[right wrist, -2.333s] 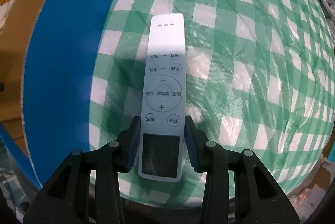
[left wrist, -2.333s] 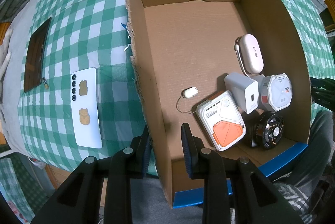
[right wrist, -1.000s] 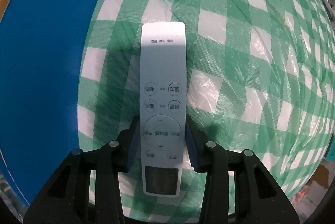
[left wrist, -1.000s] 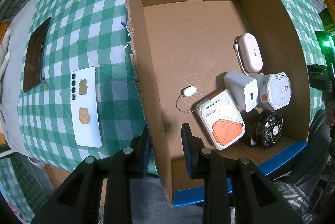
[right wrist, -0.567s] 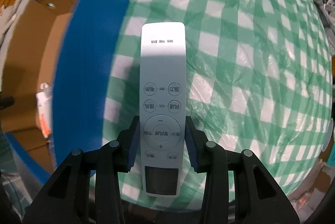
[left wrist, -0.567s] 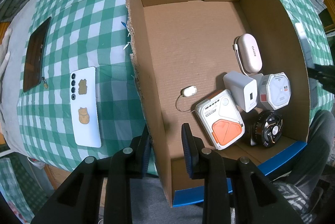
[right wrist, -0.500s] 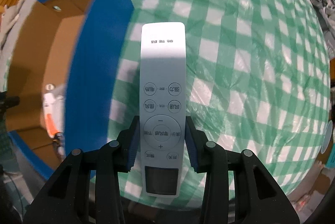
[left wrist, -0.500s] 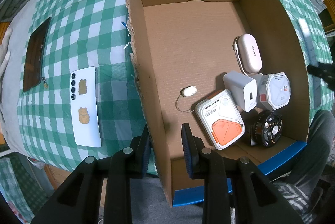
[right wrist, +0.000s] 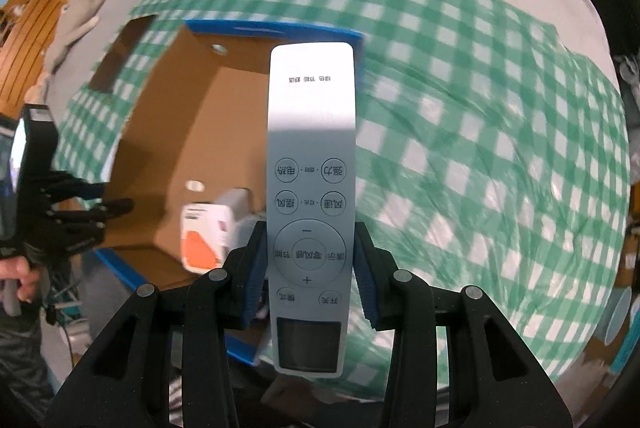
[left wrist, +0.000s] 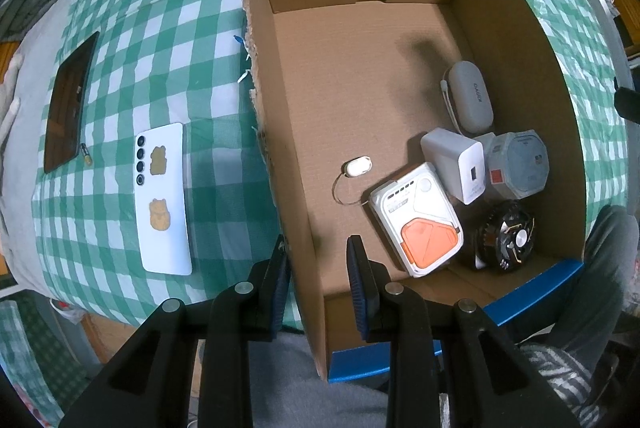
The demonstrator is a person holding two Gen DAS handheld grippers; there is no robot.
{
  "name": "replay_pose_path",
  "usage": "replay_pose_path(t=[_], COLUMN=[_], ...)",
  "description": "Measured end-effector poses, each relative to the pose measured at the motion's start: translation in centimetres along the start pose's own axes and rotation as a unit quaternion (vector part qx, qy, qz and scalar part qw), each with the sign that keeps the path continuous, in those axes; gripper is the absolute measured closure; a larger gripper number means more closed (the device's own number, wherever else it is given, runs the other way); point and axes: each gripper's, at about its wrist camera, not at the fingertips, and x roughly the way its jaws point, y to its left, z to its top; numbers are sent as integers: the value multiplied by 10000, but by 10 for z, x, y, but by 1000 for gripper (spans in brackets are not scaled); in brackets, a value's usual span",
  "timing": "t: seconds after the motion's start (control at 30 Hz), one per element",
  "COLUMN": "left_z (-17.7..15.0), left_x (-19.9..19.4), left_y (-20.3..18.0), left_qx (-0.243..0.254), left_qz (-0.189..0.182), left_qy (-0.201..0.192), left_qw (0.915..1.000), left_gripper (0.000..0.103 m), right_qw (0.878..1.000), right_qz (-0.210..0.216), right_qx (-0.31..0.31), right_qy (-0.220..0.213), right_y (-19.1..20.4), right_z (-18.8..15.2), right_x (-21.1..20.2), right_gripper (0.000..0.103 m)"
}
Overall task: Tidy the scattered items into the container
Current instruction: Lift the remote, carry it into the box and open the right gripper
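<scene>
Now our right tongs [right wrist: 308, 272], clamped on the long white remote control [right wrist: 310, 188], have lifted it above the brown cardboard box [left wrist: 520, 40]; left tongs [left wrist: 316, 268] pinch the box's wall.

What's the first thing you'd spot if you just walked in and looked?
The long white remote control clamped in the right gripper, held up over the green checked tablecloth. Next, the big brown cardboard box with blue edges, gadgets piled in its near right corner, the left gripper pinching its wall.
</scene>
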Motion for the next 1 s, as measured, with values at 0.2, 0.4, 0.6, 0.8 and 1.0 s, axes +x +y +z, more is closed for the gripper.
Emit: replay_pose_path(t=[0.2,0.4,0.6,0.8,1.0], left_z=[-4,-6,-13,-14,-15], left_x=[-2,-3,-5,-5,-5], left_y=[-1,-3,-1,-1,-1], left_qx=[-5,1,7,9,4], left_qz=[-31,-54,-82,-73,-45], left_qy=[-28,-42,-52,-57,-65], left_qw=[10000,10000,10000,10000,10000], left_gripper=[77,77,77,77,77], right_qw=[9995,9980,9959,9950,9968], right_qz=[91,70,-42,-15,-27], right_qx=[-293,-414,-496,-555,-532], right_qy=[120,478,760,825,601], right_y=[32,55,62,64,66], right_z=[9,12,10,6,9], right_x=[17,54,83,89,77], right_gripper=[63,63,63,63,62])
